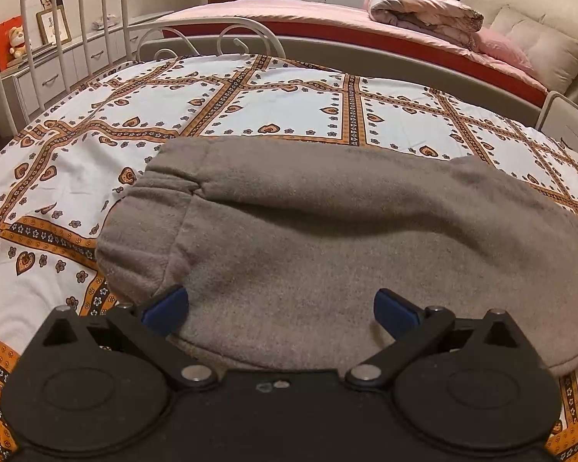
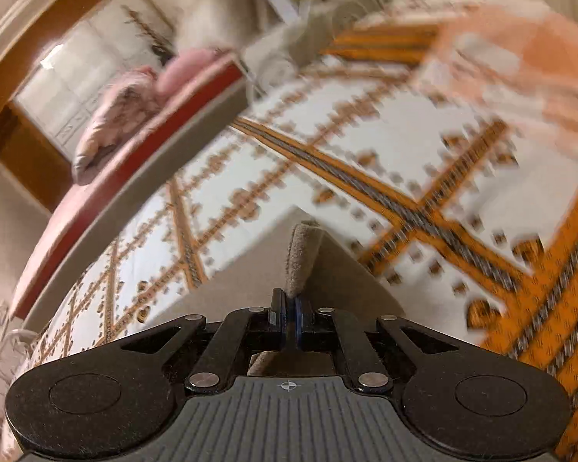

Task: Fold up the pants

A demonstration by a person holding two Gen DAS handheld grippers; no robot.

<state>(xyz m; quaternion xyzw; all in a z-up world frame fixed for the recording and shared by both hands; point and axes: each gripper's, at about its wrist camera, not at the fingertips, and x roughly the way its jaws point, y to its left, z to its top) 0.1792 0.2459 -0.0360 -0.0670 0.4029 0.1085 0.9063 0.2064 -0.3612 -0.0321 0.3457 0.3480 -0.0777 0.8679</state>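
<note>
Grey-brown fleece pants point(image 1: 308, 238) lie across the patterned bedsheet point(image 1: 250, 104), their gathered waistband at the left. My left gripper point(image 1: 281, 310) stands open low over the near edge of the pants, with the cloth between its blue pads point(image 1: 165, 310) but not pinched. In the blurred, rolled right wrist view my right gripper point(image 2: 290, 310) is shut on a folded edge of the pants point(image 2: 302, 258), which stands up from between the pads above the sheet point(image 2: 327, 146).
A white metal bed frame point(image 1: 108, 11) rises at the far left. Behind it a second bed point(image 1: 327, 19) carries a pink cover, a rolled quilt point(image 1: 424, 7) and cushions. Drawers with a toy bear point(image 1: 17, 40) stand at the left wall.
</note>
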